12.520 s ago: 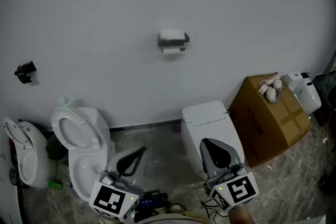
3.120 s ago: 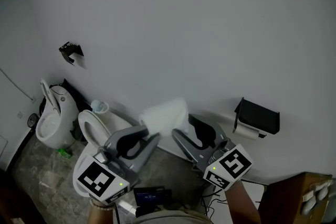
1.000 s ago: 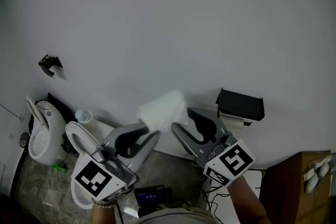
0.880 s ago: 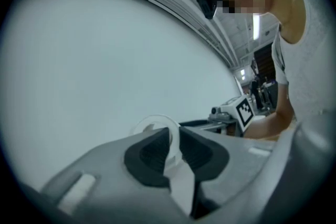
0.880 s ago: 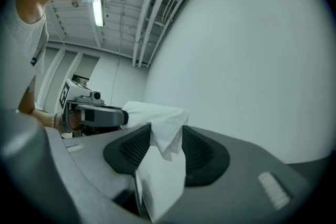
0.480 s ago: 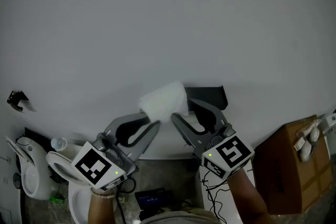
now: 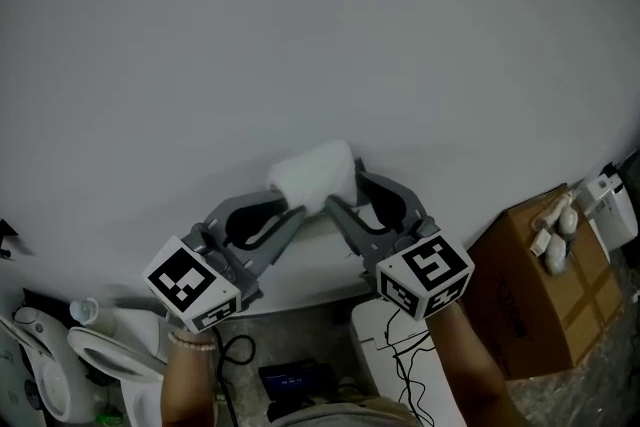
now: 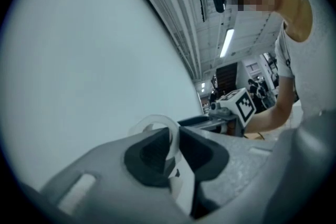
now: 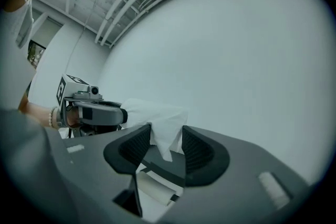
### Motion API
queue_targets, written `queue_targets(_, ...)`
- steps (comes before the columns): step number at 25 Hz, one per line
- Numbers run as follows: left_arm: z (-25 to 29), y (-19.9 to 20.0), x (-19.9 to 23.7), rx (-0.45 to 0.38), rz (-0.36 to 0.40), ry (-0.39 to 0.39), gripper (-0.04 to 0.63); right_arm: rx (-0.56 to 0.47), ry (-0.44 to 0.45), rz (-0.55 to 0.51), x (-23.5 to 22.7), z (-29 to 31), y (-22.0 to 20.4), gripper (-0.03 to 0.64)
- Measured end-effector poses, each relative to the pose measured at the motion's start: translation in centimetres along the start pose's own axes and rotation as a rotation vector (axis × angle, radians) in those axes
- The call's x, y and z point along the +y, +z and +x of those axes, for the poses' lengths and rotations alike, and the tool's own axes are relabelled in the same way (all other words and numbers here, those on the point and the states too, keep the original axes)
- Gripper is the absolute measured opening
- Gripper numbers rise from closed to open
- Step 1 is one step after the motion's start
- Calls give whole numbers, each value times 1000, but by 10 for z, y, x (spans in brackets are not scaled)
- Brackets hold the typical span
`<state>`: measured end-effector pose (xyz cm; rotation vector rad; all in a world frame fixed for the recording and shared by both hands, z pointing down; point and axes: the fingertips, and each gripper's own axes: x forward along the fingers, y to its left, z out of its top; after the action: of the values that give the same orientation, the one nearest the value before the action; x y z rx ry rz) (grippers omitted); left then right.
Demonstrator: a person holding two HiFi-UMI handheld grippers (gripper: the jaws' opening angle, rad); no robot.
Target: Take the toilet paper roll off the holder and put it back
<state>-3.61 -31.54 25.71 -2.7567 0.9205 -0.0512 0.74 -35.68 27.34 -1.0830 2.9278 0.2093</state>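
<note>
Left gripper is clamped onto the thin edge of the toilet paper roll, which is up against the white wall, sitting between the two grippers. Right gripper is pinching the roll's loose, crumpled paper on the other side. Head view doesn't show the holder at all; roll and grippers cover that spot. There's a dark piece under the right jaws, but I can't tell what it is.

My left claw and my right claw are grey, with dark pads inside. Each one has a white cube with black square marks. Black wires hang under them. I wear a bead band on my left wrist.
</note>
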Motion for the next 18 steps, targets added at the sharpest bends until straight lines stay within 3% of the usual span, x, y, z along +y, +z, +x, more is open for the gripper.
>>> queue_targets(7,19,-21,11,37,-8,-16,54,81,-57,-10,-18,8,-22,192)
queue_targets(18,27,-50,25,134,-23,30,55,196,-76,-127,-18,18,-48,192)
